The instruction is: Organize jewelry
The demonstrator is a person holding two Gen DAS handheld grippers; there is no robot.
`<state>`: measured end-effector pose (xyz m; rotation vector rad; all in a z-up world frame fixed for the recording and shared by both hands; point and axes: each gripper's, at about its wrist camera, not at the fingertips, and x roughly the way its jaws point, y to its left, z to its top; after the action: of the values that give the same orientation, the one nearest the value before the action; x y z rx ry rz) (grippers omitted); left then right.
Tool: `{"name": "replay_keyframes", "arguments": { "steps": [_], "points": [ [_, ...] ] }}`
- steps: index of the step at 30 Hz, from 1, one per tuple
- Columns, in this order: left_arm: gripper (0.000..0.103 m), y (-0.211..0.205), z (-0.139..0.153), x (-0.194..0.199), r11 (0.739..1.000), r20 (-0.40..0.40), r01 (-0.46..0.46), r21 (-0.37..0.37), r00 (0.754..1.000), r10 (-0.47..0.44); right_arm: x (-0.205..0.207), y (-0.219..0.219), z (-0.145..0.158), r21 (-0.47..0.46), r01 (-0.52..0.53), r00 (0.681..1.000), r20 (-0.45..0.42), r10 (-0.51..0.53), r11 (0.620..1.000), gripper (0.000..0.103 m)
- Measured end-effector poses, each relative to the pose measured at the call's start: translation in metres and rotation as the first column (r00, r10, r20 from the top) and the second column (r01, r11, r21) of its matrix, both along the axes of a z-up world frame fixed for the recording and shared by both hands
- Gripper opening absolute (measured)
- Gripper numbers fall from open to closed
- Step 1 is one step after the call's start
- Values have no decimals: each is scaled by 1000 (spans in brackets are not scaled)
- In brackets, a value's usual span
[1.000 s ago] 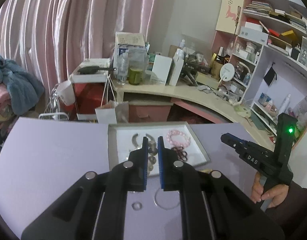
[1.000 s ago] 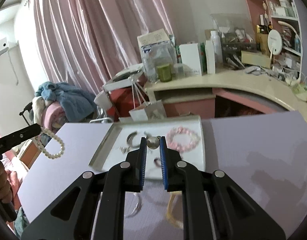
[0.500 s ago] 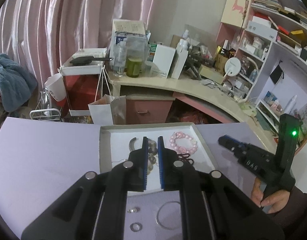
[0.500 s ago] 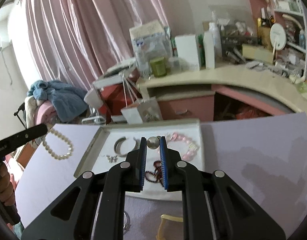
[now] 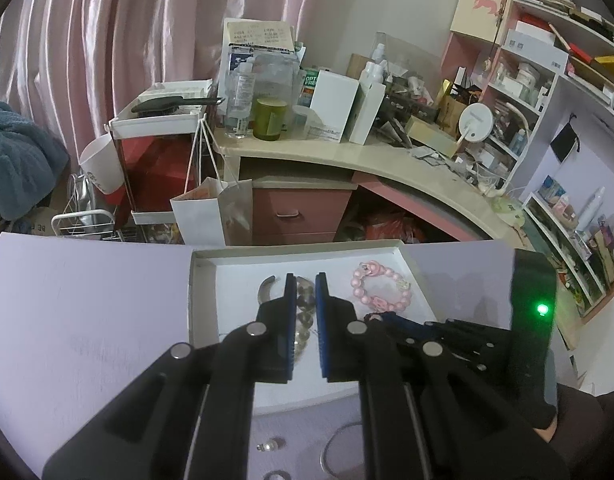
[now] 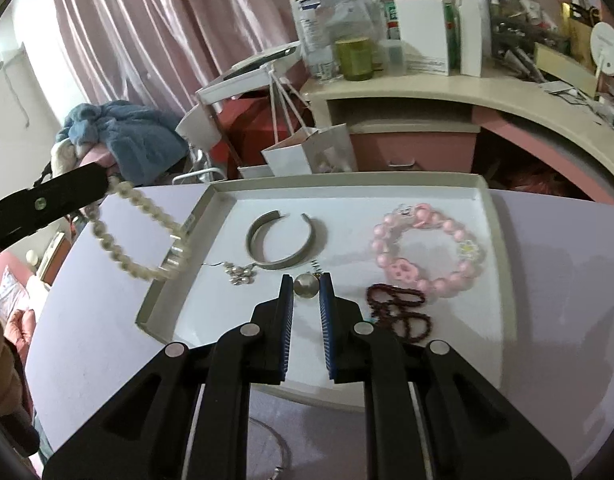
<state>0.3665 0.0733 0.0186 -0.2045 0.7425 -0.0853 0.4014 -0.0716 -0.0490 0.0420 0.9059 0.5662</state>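
A shallow grey tray [image 6: 492,216] on the lilac table holds a silver cuff [image 6: 283,240], a pink bead bracelet [image 6: 427,248], a dark red bead string [image 6: 399,312] and a small pearl cluster [image 6: 239,274]. My right gripper [image 6: 306,286] is shut on a round silver pendant [image 6: 305,286], just above the tray. My left gripper [image 5: 305,292] is shut on a white pearl bracelet [image 6: 135,232], which hangs from it over the tray's left rim. In the left wrist view the pearls [image 5: 301,320] show between the fingers, above the tray [image 5: 195,280].
Loose rings and a thin bangle [image 5: 335,452] lie on the table [image 5: 87,312] in front of the tray. Behind the table stand a cluttered curved desk [image 5: 347,156], a paper bag [image 5: 215,212] and shelves at the right.
Both grippers have moved forward and down towards the tray. The right gripper with the pendant now sits low over it, and the pearl bracelet has swung in over the tray's left rim.
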Motion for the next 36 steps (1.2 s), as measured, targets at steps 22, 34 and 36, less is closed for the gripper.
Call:
{"name": "replay_keyframes", "arguments": {
  "steps": [22,34,36],
  "points": [
    [9,-10,-22,32,1000,-56,27,14,998,-26,-2,-85,2,6,226,974,2,-226,974,41],
    [43,-13,-8,25,999,-13,-35,0,999,35,-24,-86,14,20,198,979,48,-199,980,41],
    [48,0,-4,5,996,-5,-90,-11,996,90,-36,-84,18,31,177,982,60,-179,984,41]
  ]
}}
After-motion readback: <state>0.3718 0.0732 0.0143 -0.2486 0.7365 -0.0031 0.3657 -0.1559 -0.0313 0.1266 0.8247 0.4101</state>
